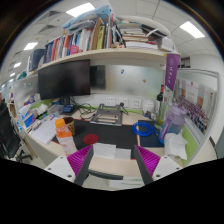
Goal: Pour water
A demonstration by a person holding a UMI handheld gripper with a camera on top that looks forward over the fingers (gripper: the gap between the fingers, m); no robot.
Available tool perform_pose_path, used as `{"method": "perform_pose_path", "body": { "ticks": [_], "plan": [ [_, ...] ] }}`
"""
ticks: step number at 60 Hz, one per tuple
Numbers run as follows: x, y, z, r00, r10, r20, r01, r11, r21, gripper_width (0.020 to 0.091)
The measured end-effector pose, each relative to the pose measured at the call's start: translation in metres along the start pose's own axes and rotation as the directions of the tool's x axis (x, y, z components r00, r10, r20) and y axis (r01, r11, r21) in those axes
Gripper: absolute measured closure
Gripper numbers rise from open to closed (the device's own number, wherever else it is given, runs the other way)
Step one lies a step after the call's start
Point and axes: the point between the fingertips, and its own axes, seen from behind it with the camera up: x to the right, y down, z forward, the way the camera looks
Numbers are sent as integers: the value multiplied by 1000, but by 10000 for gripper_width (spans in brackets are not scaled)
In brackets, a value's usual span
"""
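You cannot read the spines of the row of coloured books [75, 42] on the white wall shelf [110, 56]; they are too small. The cluttered white worktop [45, 135] holds small items you cannot identify. The magenta-padded fingers' [79, 160] bases are cut off below.

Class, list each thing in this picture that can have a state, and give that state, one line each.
gripper: open, nothing between its fingers
monitor: screen dark
ceiling lights: lit
bookshelf: loaded with upright books
desk: cluttered
orange cup: upright, beyond the fingers
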Motion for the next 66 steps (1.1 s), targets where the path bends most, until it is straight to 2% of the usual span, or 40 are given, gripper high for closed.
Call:
{"method": "perform_pose_path", "body": {
  "ticks": [8, 14, 18, 29, 41, 50, 53, 54, 59, 66],
  "plan": [
    [-52, 24, 5, 992, -39, 117, 42, 999, -26, 266],
    [-118, 48, 28, 980, -39, 194, 41, 999, -7, 265],
    [-145, 51, 40, 977, -32, 210, 31, 999, 7, 255],
    [-178, 40, 87, 992, 16, 127, -21, 999, 35, 249],
    [-179, 23, 132, 1000, -16, -26, 18, 996, 89, 259],
    [-187, 25, 160, 996, -7, -90, 16, 995, 102, 389],
    [-190, 30, 167, 996, 4, -92, 6, 995, 100, 473],
    [-188, 28, 168, 995, 6, -103, 5, 994, 110, 507],
    [-186, 23, 170, 992, 35, -123, -14, 987, 162, 547],
    [-176, 23, 166, 982, 54, -181, -16, 978, 207, 675]
  ]
}}
